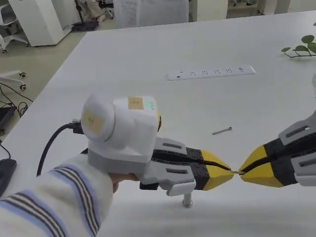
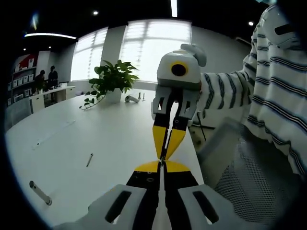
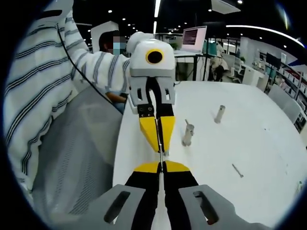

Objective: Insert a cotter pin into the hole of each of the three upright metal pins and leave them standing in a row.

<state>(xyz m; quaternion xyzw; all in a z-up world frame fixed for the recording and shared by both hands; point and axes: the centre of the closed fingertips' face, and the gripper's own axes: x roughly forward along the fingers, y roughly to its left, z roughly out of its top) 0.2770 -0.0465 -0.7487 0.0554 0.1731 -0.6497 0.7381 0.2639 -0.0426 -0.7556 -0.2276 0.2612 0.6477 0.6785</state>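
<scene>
The left hand-held gripper [image 1: 229,173] and right hand-held gripper [image 1: 242,173] meet tip to tip above the bench [image 1: 148,59], each with its jaws closed on 1 thin cotter pin [image 1: 236,172]. The nearer metal pin [image 3: 188,134] and farther metal pin [image 3: 219,114] stand upright. If 1 grip loosens early or the hands twist, the cotter pin could bend or drop and roll.
</scene>
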